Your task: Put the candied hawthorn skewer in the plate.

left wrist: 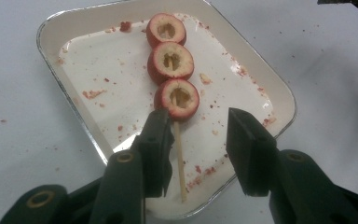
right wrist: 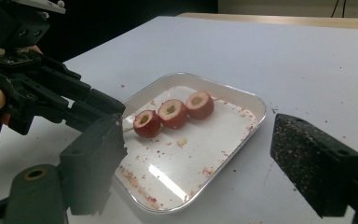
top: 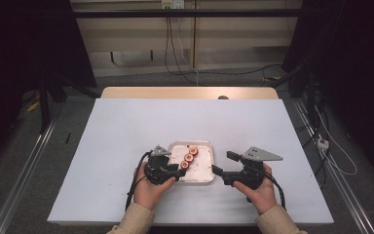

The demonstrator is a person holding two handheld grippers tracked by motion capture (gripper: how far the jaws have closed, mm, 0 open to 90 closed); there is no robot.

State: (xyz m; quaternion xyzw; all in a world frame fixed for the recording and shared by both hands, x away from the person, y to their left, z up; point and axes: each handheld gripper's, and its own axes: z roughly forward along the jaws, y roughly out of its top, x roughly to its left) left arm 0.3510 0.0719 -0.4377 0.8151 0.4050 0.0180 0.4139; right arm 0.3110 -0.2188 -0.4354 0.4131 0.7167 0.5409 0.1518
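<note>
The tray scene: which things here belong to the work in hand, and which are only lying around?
Part of the work:
- skewer with three cored red fruit pieces
- tray that holds it
- left gripper, jaws open astride the stick
- right gripper, jaws open

Lying around:
- red crumbs in the tray
- cables behind the table

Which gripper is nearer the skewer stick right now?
Left. The left gripper has its open jaws astride the bare skewer stick, just below the lowest red fruit piece. The right gripper, also open, sits off the white tray's right edge.
</note>
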